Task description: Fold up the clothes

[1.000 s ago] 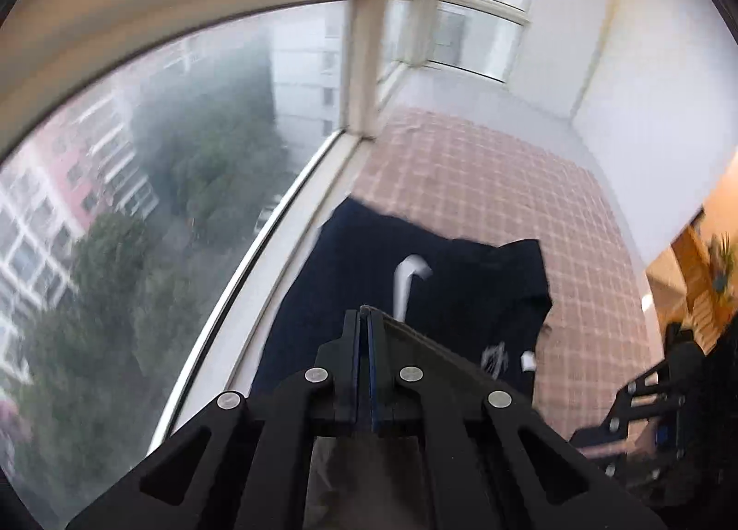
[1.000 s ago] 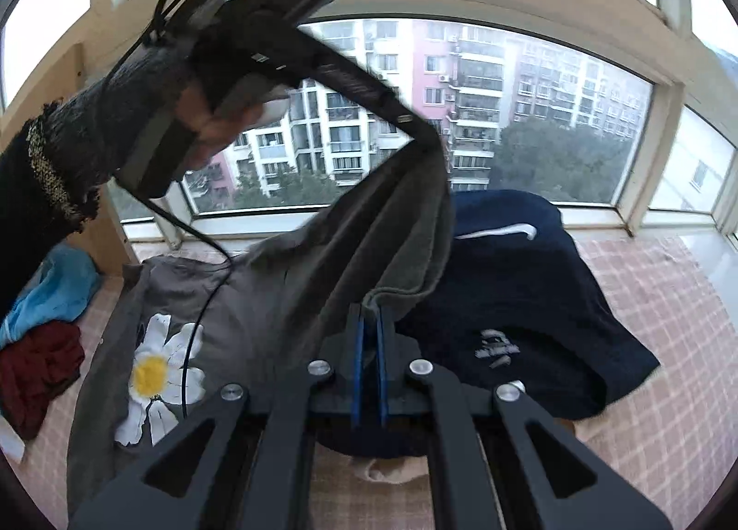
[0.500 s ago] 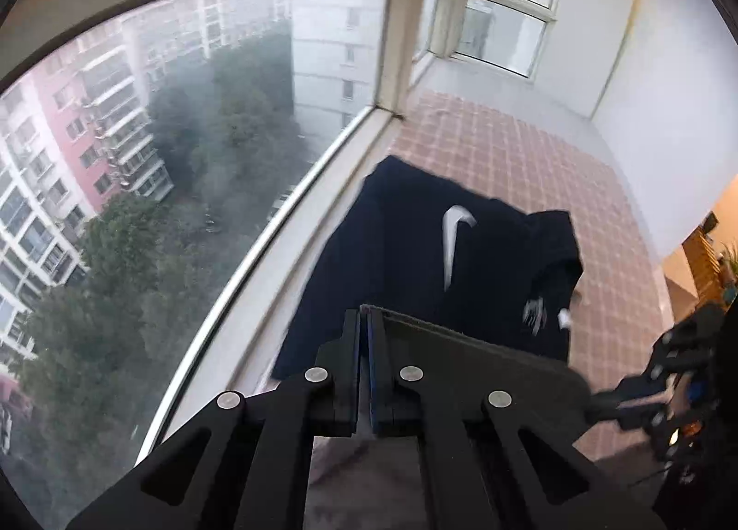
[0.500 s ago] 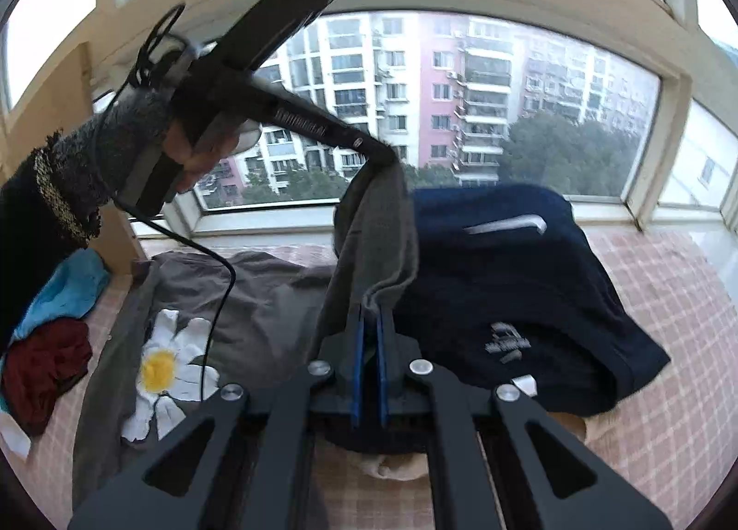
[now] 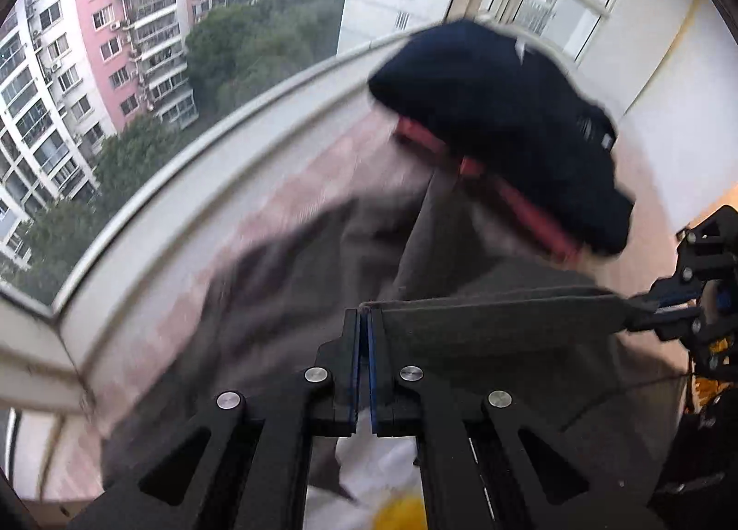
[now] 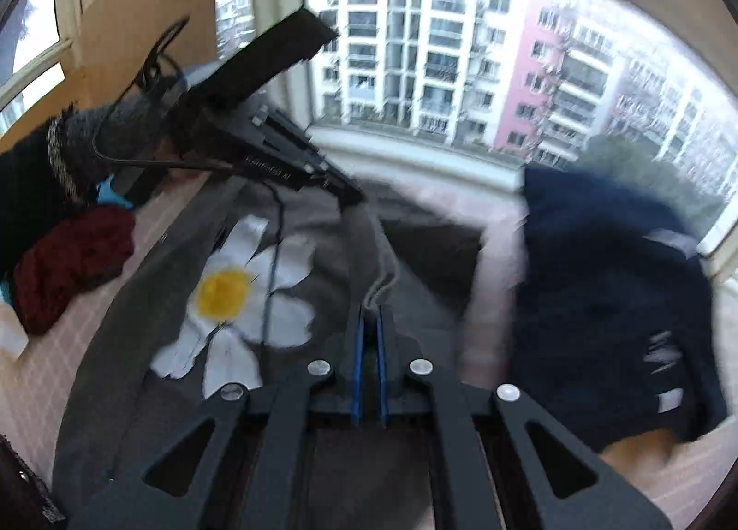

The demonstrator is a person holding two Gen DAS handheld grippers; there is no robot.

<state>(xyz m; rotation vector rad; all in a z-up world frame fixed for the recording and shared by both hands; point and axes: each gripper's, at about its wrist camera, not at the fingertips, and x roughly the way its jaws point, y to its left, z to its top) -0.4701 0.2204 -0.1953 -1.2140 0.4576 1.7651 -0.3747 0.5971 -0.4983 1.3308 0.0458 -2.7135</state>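
by the window, left gripper (image 5: 363, 315) and right gripper (image 6: 369, 313) each pinch the grey daisy shirt (image 6: 323, 262).

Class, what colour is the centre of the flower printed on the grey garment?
Yellow, with white petals, clearest in the right wrist view.

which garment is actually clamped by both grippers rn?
The grey daisy-print shirt: left gripper and right gripper pinch its edge. Navy and dark red garments lie loose.

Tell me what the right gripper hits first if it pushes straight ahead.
Probably the grey daisy-print shirt it already grips: the right gripper points along the raised fold toward the left gripper. Depth is blurred, so that is uncertain.
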